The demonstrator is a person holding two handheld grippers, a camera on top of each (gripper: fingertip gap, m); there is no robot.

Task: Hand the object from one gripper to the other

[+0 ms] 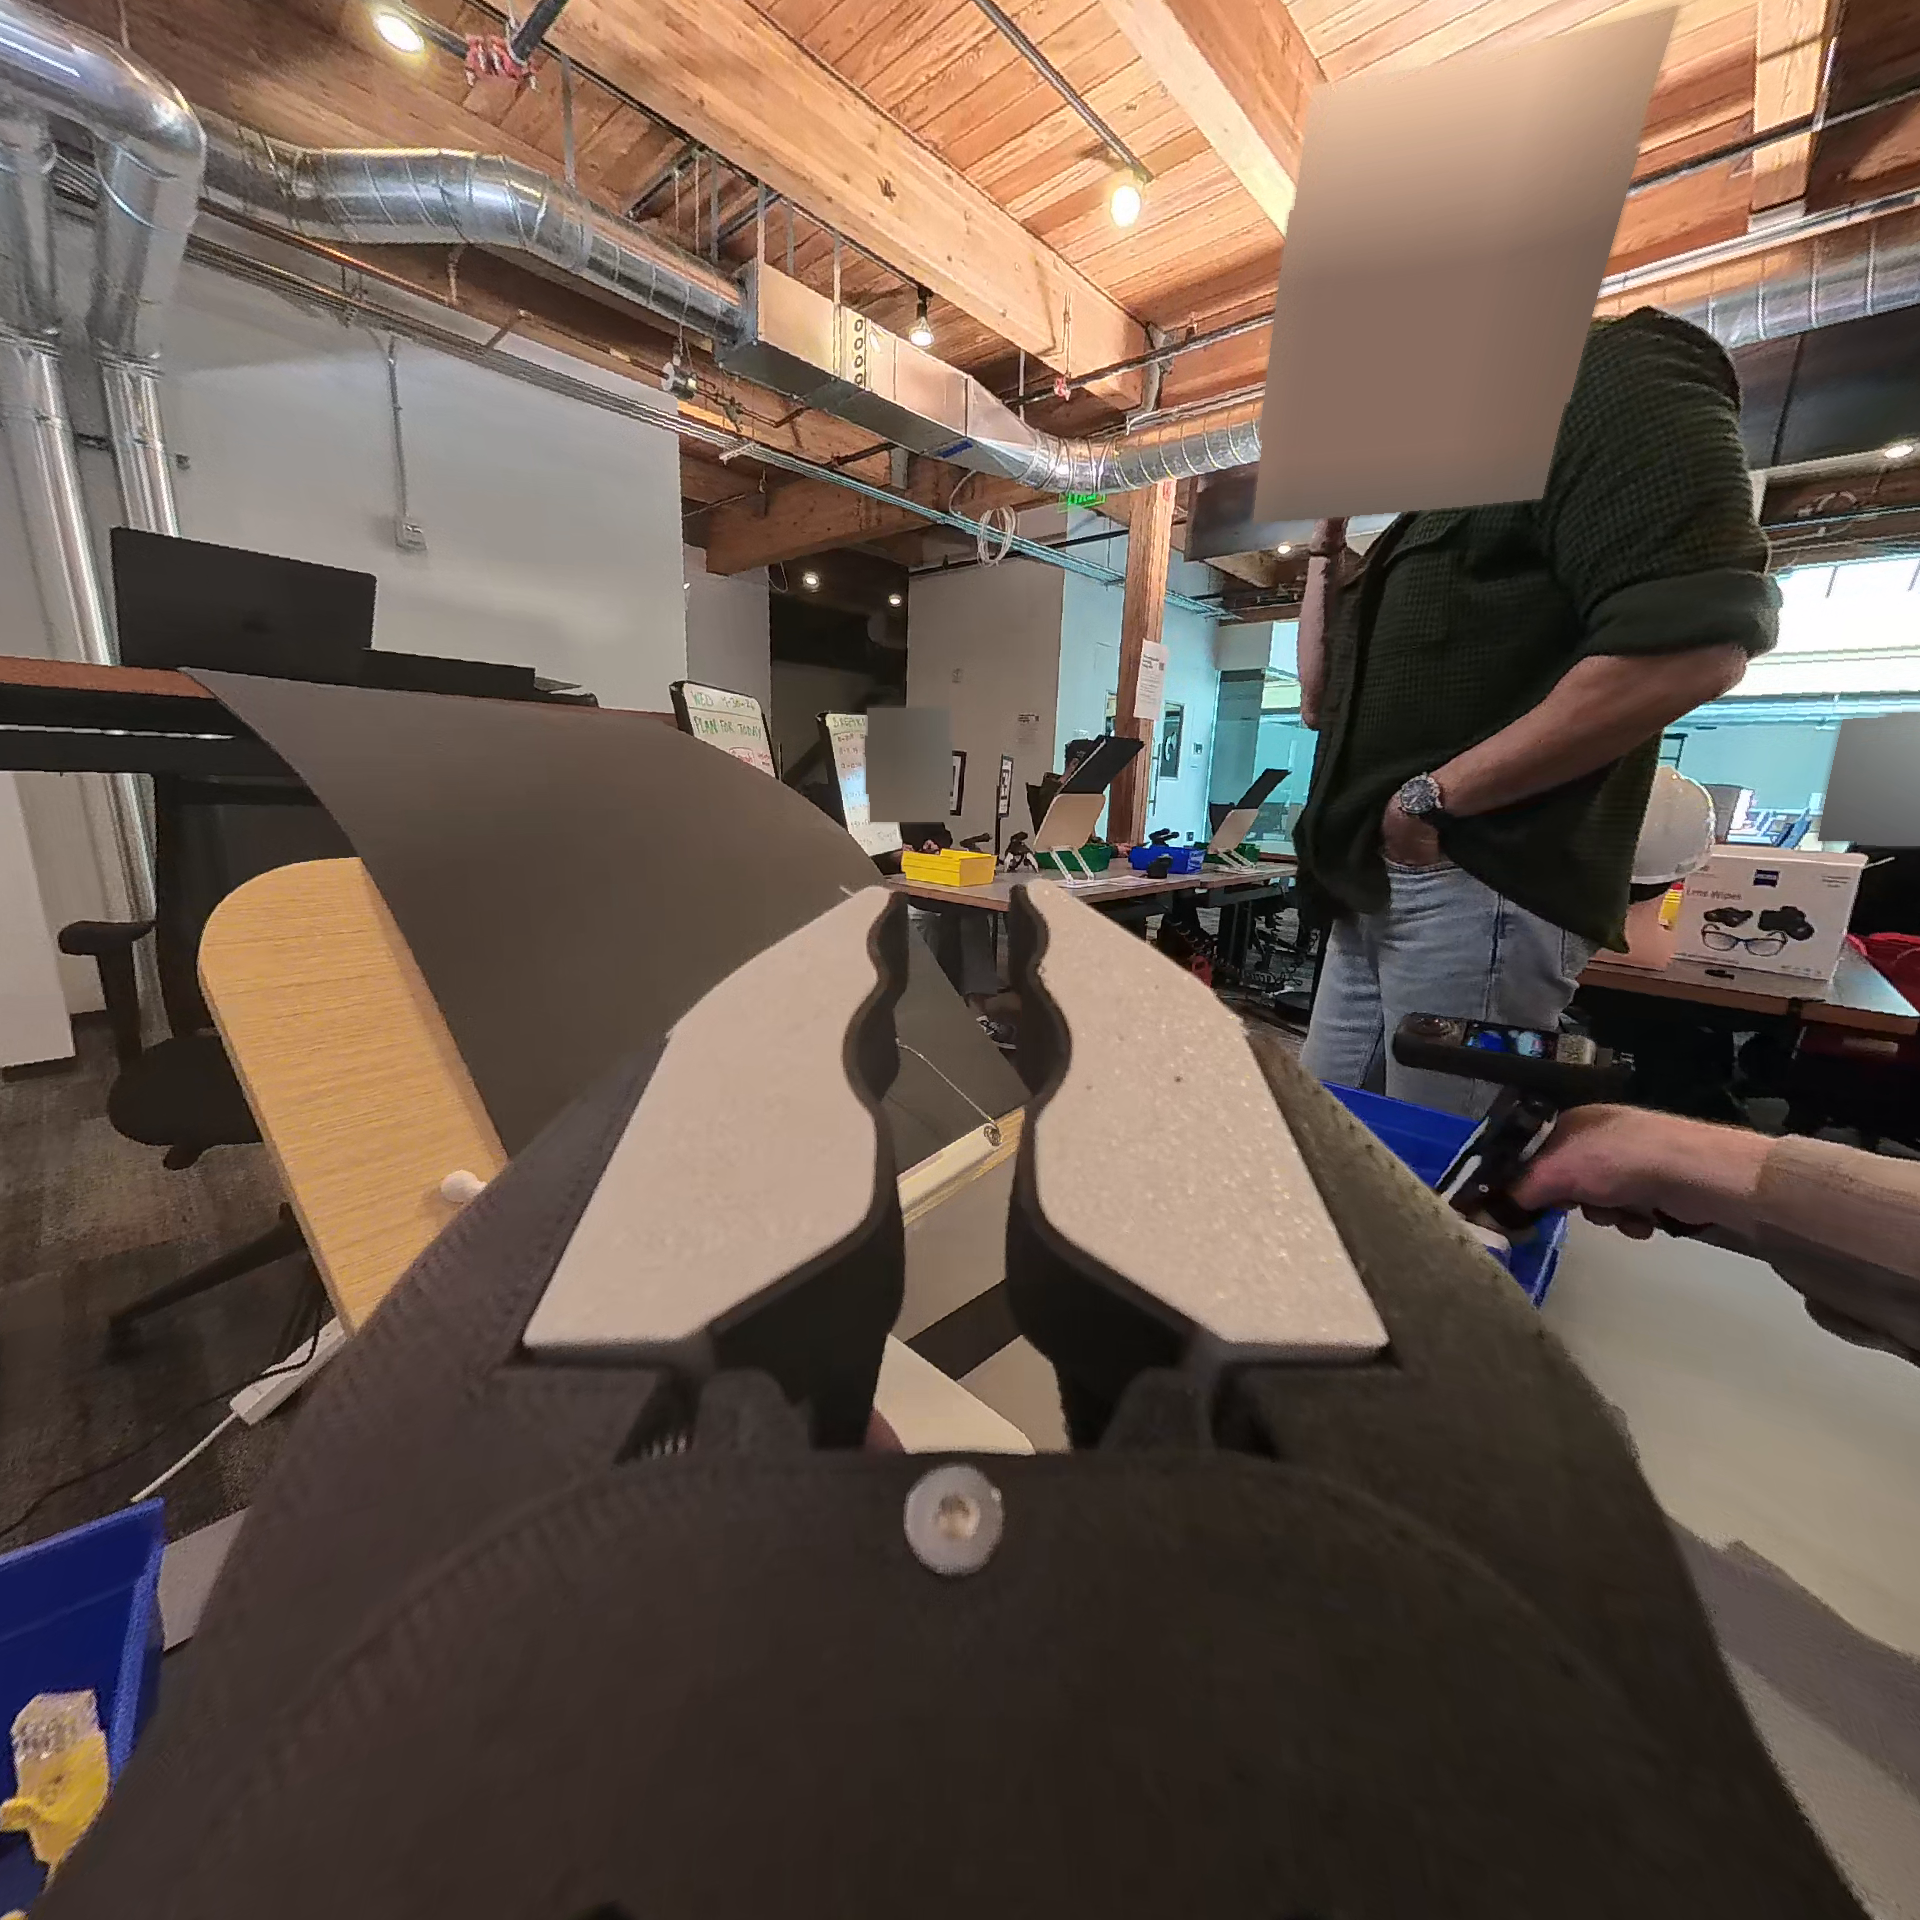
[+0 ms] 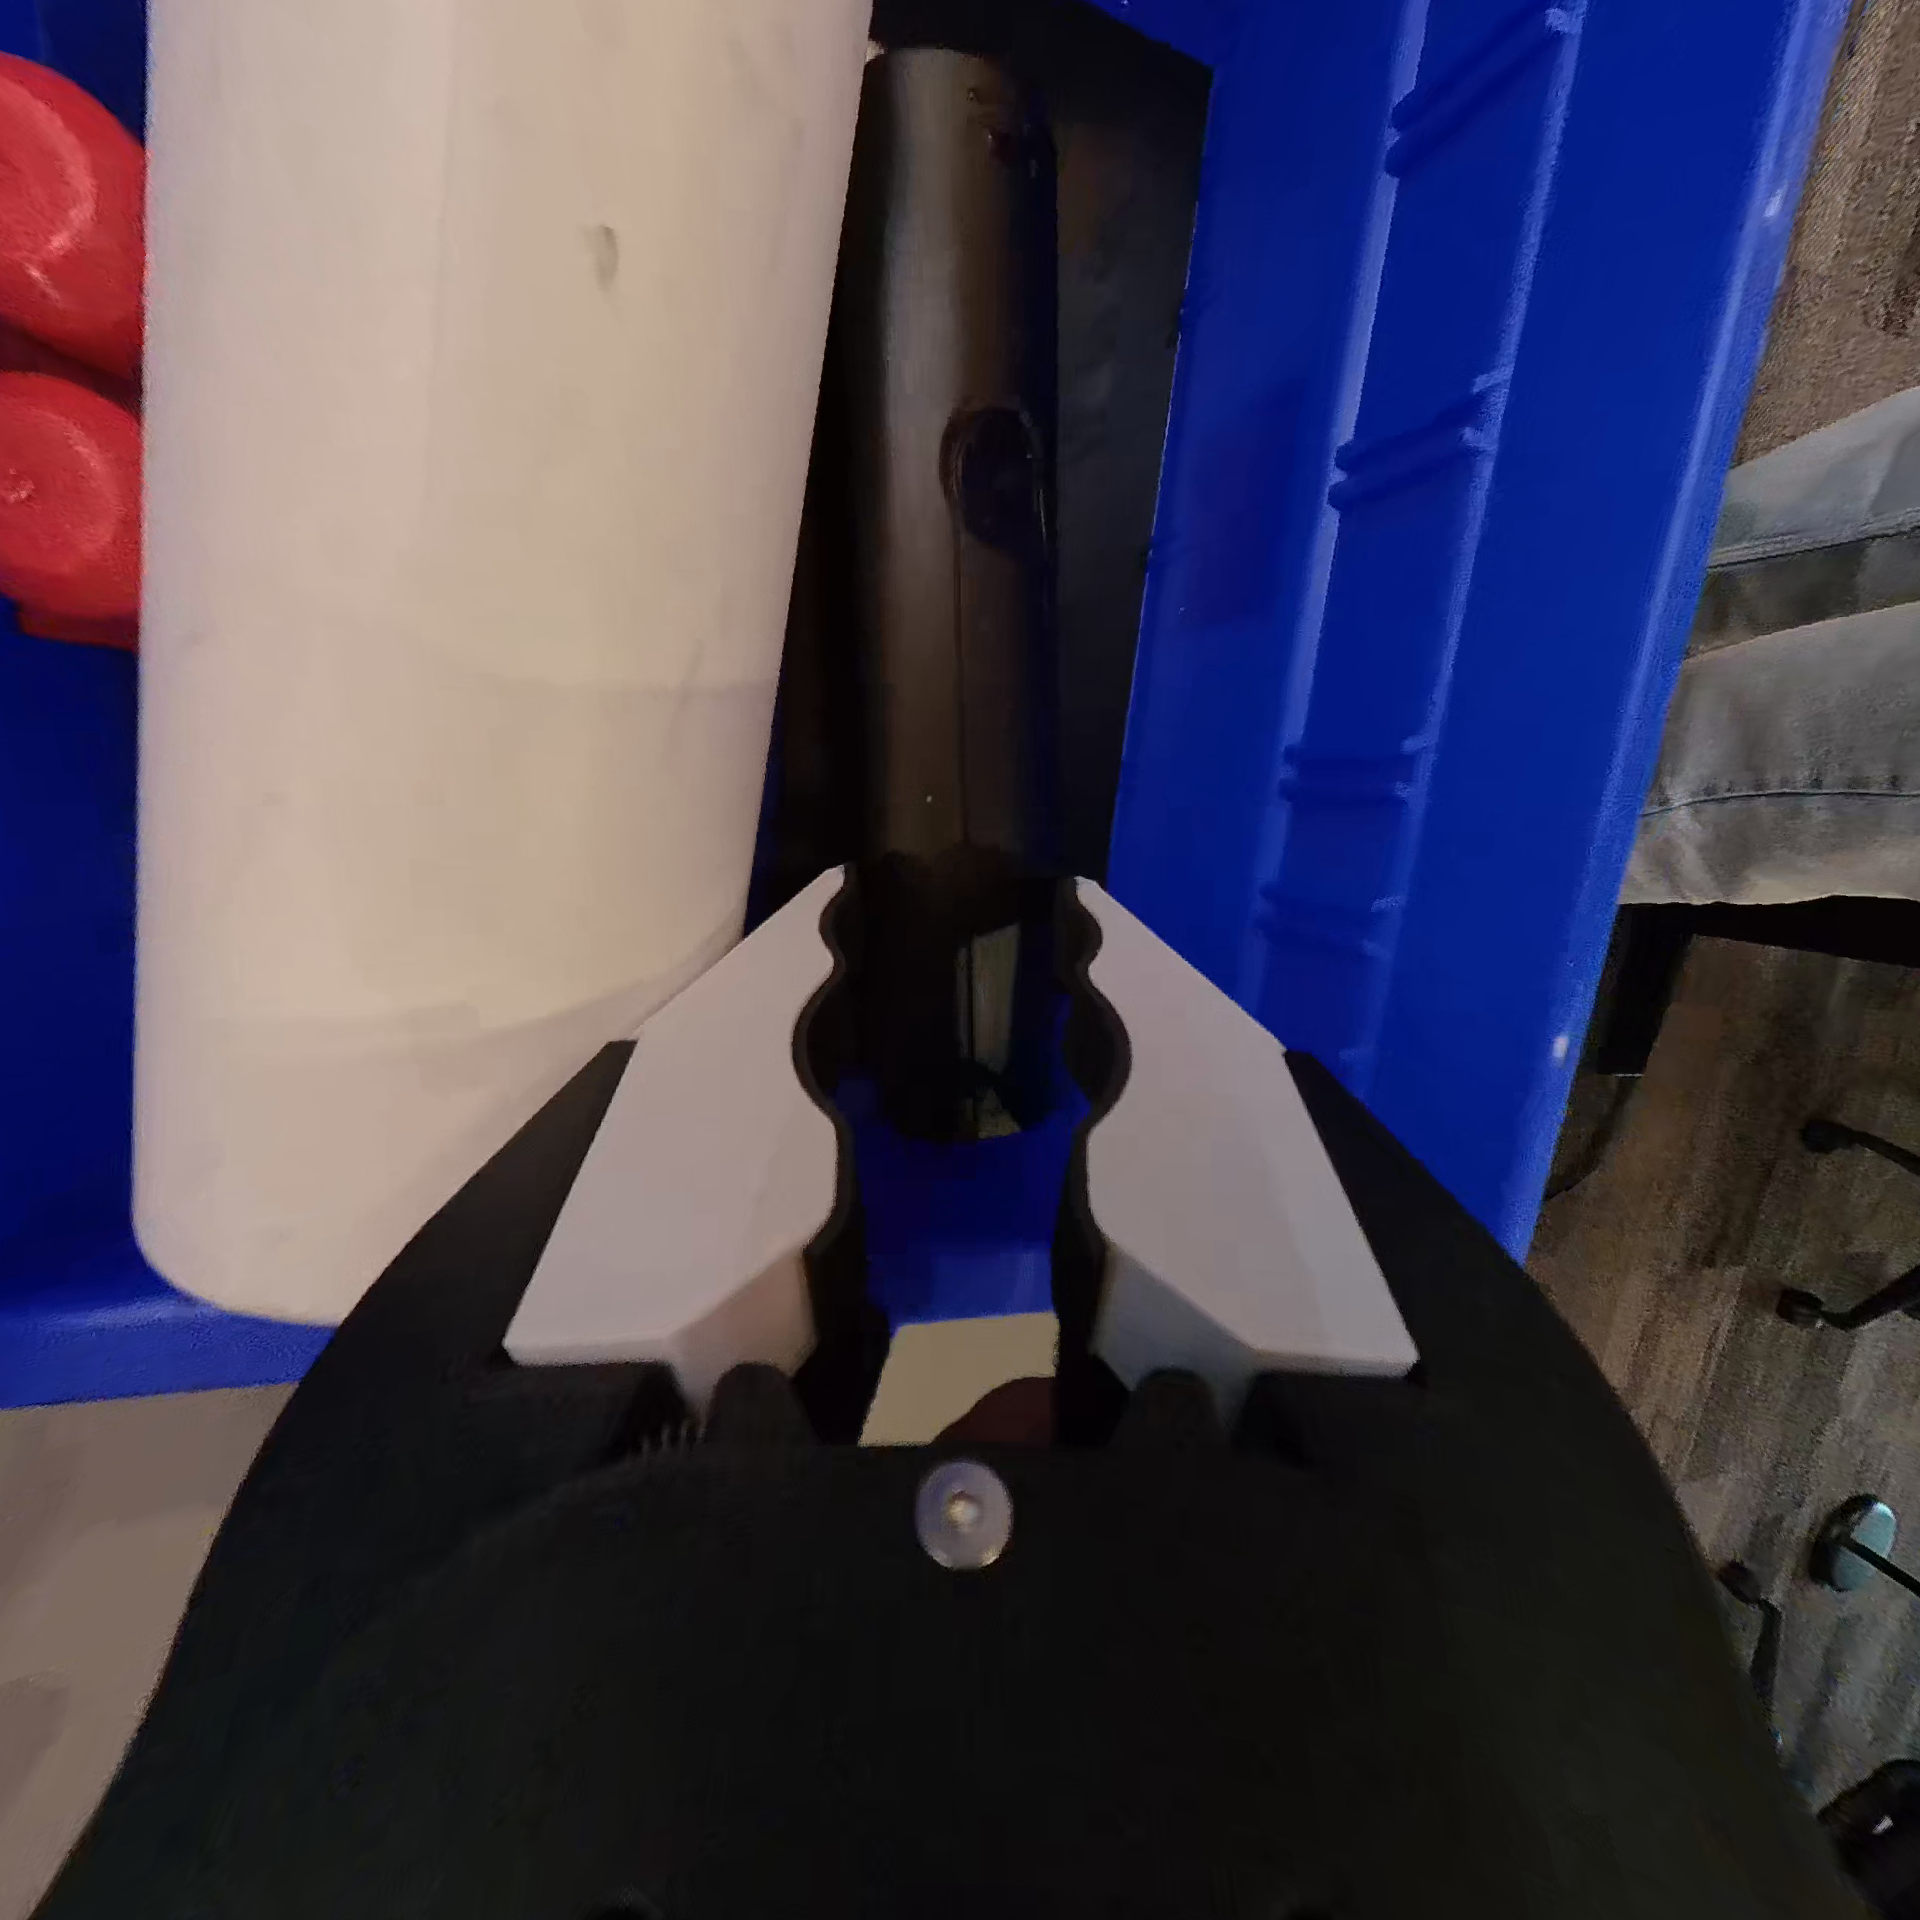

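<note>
I'm working in an open workshop with a timber ceiling and silver ducting overhead, over a pale tabletop (image 1: 1714, 1455) that carries a blue bin (image 2: 1351, 520) at its right side. The thing I take to be the object is the black tube (image 2: 956, 499) lying in that bin, tucked between a fat white cylinder (image 2: 457, 623) on one side and the bin's ribbed wall on the other; some red pieces (image 2: 62, 343) sit beyond the white cylinder. My right gripper (image 2: 961, 914) is nosed down into the bin with its jaws bracketing the near end of the tube, though I cannot tell from this view whether the pads are pressing on it or just standing alongside, since the dark tube and dark pad edges run together. My left gripper (image 1: 961, 914) is lifted and aimed out across the room, jaws a little apart with nothing between them, only a curved grey backdrop sheet (image 1: 582, 831) and a standing person in a green shirt (image 1: 1538, 665) beyond. From the left camera I can see the hand (image 1: 1621, 1174) working the right tool at the bin. As I judge it, the task is at its very start: the pick-up is at best just being made, and lifting the tube clear, bringing the two tools together, closing the left one and releasing the right are all left to do.
</note>
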